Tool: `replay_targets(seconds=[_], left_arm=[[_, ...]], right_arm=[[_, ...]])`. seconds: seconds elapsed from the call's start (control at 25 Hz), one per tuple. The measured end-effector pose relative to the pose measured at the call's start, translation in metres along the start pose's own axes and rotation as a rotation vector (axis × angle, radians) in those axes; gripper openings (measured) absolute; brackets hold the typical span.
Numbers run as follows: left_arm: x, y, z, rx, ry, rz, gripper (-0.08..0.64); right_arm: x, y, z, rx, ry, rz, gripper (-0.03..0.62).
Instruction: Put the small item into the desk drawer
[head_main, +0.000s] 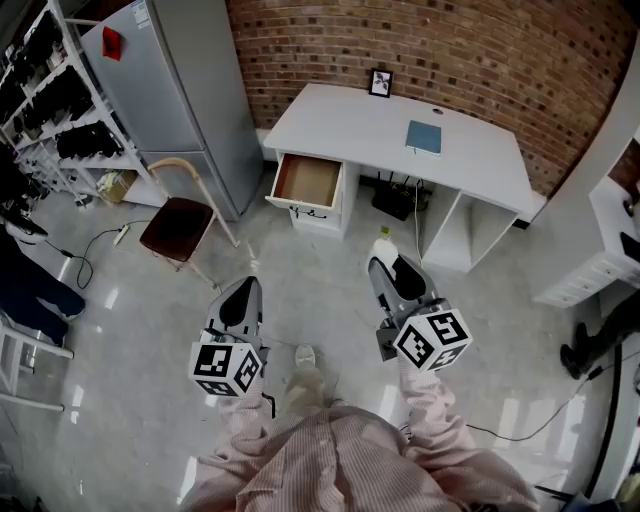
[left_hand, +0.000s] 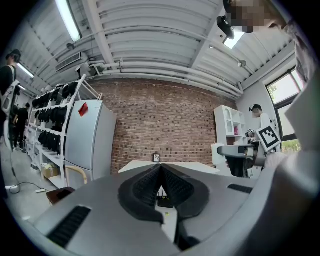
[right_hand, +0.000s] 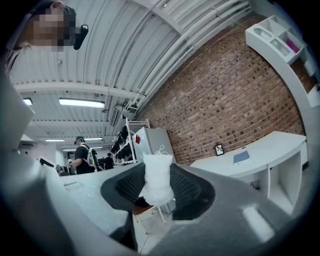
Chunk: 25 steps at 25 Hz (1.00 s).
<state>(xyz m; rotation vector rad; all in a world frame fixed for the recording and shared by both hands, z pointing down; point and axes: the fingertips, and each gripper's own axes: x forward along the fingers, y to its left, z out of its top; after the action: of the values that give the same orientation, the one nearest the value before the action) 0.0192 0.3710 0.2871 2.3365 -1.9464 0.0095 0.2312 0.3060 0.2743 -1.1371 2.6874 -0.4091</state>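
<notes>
Just then my right gripper (right_hand: 158, 194) was clamped on the small item (right_hand: 157, 181), a white, bag-like bundle standing upright between the two pads, its gathered top poking above them. Seen from my head, it sat at that gripper's tip, out over the floor (head_main: 300, 262) and well short of the white desk (head_main: 340, 120), whose drawer (head_main: 308, 180) stood pulled open. My left gripper (left_hand: 161, 186) had its jaws pressed together on nothing.
</notes>
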Motion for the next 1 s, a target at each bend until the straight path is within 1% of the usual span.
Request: replay_targets(seconds=[0.16,0.32,0.52,0.76,1.0], left_arm=[[0.034,0.028,-0.006,-0.010,0.014,-0.016,0.000],[0.079,0.065,-0.003,-0.021,0.030,-0.032,0.000],[0.132,0.103,-0.001,-0.031,0.054,-0.074,0.000],[0.188,0.134,0.001,-0.042,0.061,-0.124,0.000],[0.227,0.155,0.001,-0.038,0.061,-0.159,0.000]], right_arm=[[0.042,-0.012,-0.010,0.005,0.015,-0.018,0.156],[0.093,-0.026,-0.017,0.025,0.026,-0.040,0.156],[0.149,-0.038,-0.025,0.043,0.047,-0.072,0.156],[0.200,-0.060,-0.029,0.050,0.051,-0.114,0.156],[0.237,-0.074,-0.035,0.054,0.047,-0.138,0.156]])
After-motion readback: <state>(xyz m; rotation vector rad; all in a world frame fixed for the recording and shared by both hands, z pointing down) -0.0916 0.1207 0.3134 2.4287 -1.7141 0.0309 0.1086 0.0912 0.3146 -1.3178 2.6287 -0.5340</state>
